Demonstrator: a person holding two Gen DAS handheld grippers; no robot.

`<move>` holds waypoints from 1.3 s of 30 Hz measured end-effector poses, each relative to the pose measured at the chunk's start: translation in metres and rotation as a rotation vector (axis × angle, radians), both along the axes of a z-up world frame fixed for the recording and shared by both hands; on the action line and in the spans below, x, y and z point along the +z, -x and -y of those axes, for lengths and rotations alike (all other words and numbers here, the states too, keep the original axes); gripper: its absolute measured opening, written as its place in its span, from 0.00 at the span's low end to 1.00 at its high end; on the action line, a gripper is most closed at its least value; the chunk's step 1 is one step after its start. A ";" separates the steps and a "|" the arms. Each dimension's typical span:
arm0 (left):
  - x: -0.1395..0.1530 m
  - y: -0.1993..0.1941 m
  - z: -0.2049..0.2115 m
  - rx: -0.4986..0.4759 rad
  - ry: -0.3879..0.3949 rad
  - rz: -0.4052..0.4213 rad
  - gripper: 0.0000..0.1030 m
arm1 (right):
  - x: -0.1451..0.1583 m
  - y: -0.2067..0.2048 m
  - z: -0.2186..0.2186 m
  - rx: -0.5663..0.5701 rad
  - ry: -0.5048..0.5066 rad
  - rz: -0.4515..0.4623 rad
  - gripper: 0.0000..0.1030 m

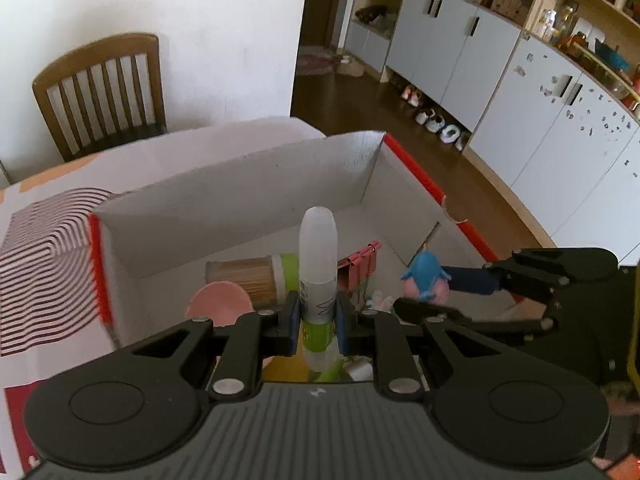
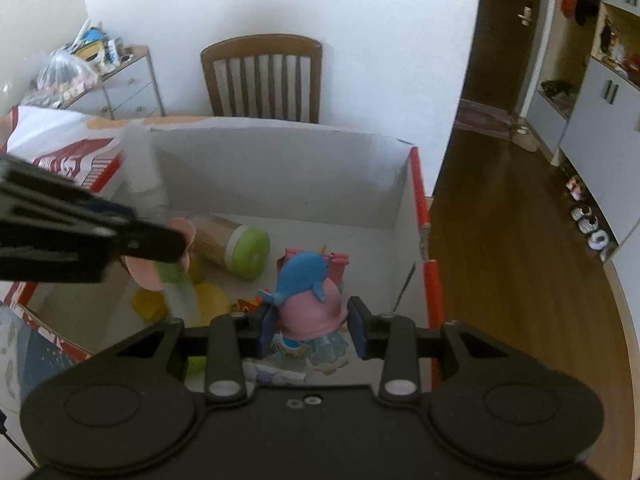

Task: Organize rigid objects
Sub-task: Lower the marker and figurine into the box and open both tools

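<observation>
My left gripper (image 1: 317, 320) is shut on a glue bottle (image 1: 318, 264) with a clear cap and green label, held upright over the open white cardboard box (image 1: 240, 184). My right gripper (image 2: 312, 330) holds a pink-and-blue dolphin toy (image 2: 308, 292) between its blue pads, above the box's right part; the toy also shows in the left wrist view (image 1: 426, 278). On the box floor lie a wood-patterned cylinder with a green lid (image 2: 236, 246), a pink round piece (image 1: 218, 304), red clips (image 1: 360, 262) and yellow pieces (image 2: 208, 298). The left gripper crosses the right wrist view (image 2: 80, 236).
The box has red edges (image 2: 424, 240) and sits on a patterned table cover (image 1: 44, 260). A wooden chair (image 2: 262, 76) stands behind the table against a white wall. To the right are a wood floor and grey cabinets (image 1: 460, 56).
</observation>
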State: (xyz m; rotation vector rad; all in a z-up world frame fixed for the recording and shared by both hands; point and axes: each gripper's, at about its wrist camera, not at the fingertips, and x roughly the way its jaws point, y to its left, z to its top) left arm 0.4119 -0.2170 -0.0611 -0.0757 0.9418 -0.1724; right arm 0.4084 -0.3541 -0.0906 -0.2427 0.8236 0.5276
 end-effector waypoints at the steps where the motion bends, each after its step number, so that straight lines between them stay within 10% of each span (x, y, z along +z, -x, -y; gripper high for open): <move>1: -0.004 -0.004 0.002 -0.002 -0.002 -0.007 0.17 | -0.002 -0.001 -0.001 0.007 0.004 -0.004 0.35; 39: -0.028 -0.026 0.003 0.010 0.000 -0.071 0.18 | 0.004 -0.016 -0.005 0.034 0.001 -0.067 0.44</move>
